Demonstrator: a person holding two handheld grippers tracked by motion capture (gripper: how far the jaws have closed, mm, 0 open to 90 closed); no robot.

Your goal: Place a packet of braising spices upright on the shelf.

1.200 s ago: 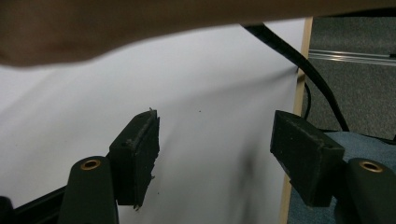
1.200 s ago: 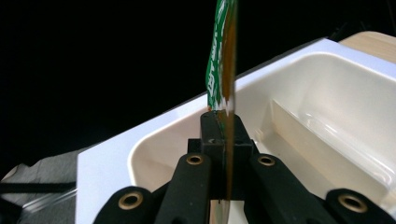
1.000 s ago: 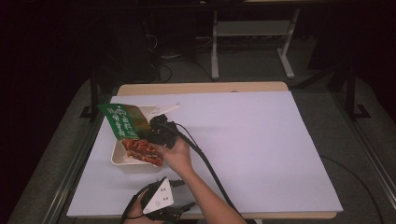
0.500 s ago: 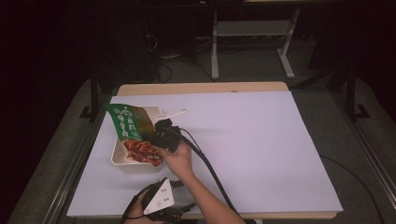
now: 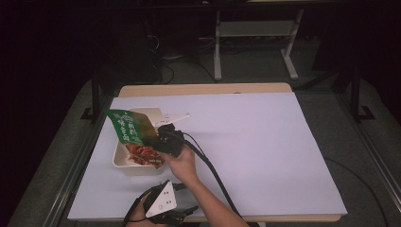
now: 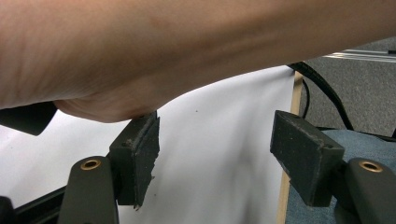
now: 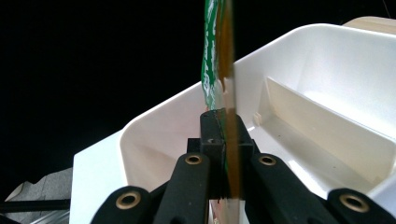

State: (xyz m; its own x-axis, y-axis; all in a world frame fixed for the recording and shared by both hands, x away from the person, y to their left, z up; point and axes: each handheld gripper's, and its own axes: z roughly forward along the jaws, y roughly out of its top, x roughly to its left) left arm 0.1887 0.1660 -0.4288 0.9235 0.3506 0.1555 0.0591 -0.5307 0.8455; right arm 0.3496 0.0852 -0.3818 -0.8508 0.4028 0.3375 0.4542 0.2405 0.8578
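Observation:
A white divided tray (image 5: 122, 160) sits at the left of the white table sheet, with red-brown food (image 5: 144, 153) in its near compartment. My right gripper (image 5: 163, 139) is shut on a green snack packet (image 5: 126, 126), held tilted over the tray. In the right gripper view the packet (image 7: 218, 46) stands edge-on, pinched at my right gripper (image 7: 224, 140), above the tray's wall (image 7: 159, 126). My left gripper (image 5: 163, 208) rests near the table's front edge under the person's right forearm. Its jaws stand wide apart at my left gripper (image 6: 215, 144), with nothing between them.
A white spoon-like utensil (image 5: 176, 116) lies just behind the tray. The right gripper's black cable (image 5: 213, 170) trails across the sheet toward the front edge. The person's forearm (image 6: 187, 42) passes close over the left gripper. The wooden table edge (image 6: 286, 186) is beside it.
The right gripper has shifted slightly with the packet over the tray, which now looks a little more upright. The left gripper has stayed put.

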